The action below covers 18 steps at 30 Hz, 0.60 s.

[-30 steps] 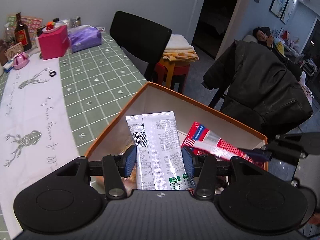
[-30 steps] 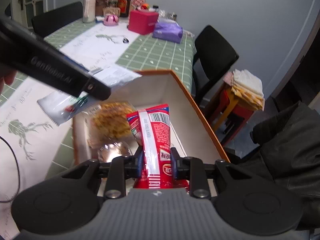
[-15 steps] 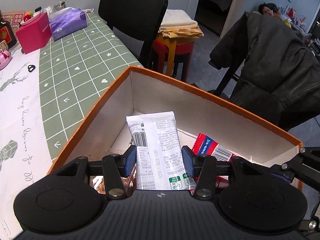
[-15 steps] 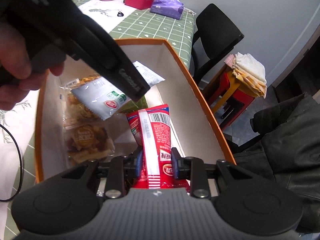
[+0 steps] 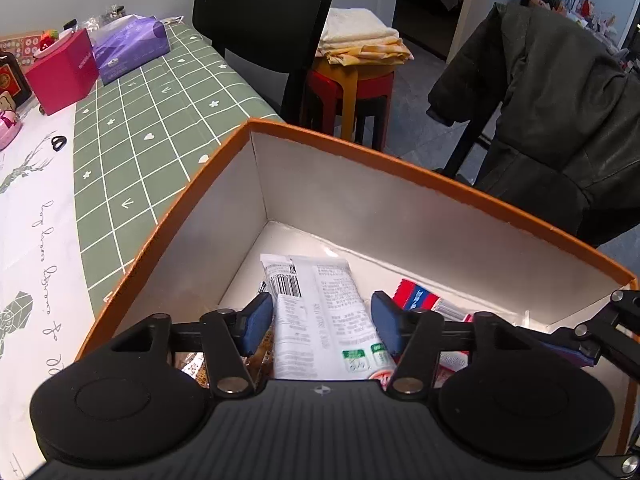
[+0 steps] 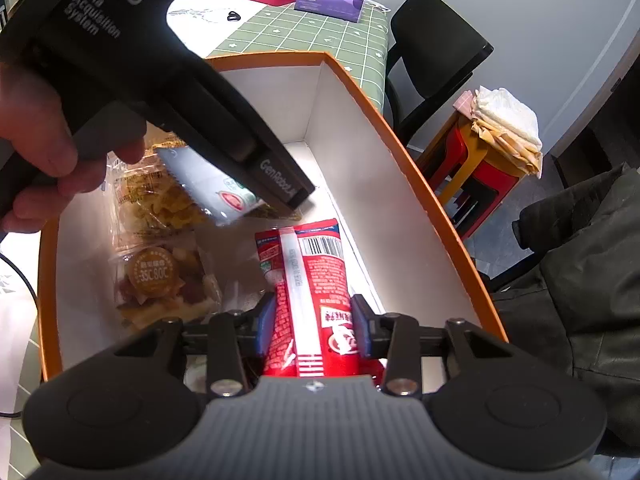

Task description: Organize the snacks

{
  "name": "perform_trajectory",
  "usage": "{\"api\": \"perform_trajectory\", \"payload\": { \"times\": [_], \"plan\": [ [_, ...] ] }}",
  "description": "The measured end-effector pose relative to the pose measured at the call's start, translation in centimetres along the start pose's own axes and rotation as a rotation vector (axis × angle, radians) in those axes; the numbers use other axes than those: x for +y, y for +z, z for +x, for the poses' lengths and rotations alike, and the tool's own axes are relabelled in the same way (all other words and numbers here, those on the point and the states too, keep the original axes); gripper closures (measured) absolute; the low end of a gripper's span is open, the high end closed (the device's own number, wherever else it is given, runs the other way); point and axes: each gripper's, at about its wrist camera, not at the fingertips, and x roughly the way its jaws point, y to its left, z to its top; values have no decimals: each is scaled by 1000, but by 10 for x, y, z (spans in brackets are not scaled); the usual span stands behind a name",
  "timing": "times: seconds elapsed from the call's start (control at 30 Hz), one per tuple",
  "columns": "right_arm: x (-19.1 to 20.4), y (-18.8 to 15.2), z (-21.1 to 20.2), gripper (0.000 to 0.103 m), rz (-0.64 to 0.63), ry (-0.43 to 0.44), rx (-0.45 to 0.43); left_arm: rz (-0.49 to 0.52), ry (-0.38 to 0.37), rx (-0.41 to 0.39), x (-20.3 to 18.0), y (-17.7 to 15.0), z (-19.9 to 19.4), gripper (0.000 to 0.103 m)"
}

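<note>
Two tongs over your orange box (image 5: 420, 168) on the desk (image 5: 132, 128): left tongs (image 5: 322, 322) just opened off the white packet (image 5: 320, 312), right tongs (image 6: 314, 322) just loosened around the red packet (image 6: 316, 280); two clear snack bags (image 6: 160, 276) at 9 o'clock.

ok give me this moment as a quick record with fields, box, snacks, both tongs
box: orange box with white inside, on the green checked tablecloth
left tongs: jaws just opening, white packet between them, gaps at both pads
right tongs: jaws just opening, red packet between them
already in box: two clear bags of snacks
</note>
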Motion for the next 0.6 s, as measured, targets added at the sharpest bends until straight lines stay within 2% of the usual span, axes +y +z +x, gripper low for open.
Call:
{"api": "perform_trajectory", "payload": {
  "times": [0.07, 0.13, 0.23, 0.3, 0.33, 0.6],
  "plan": [
    [1, 0, -1, 54, 2, 1, -3, -1, -5, -14, 0, 1, -4, 28],
    [1, 1, -1, 42, 6, -2, -4, 4, -2, -25, 0, 1, -8, 22],
    [3, 1, -1, 34, 5, -6, -5, 9, 1, -28, 1, 1, -14, 21],
    [4, 2, -4, 16, 8, -7, -4, 13, 3, -25, 2, 0, -18, 21],
    [4, 2, -5, 13, 10, -8, -6, 13, 5, -24, 2, -1, -21, 21],
    [11, 0, -32, 9, 12, -37, -36, 6, 5, -24, 4, -11, -64, 21]
  ]
}}
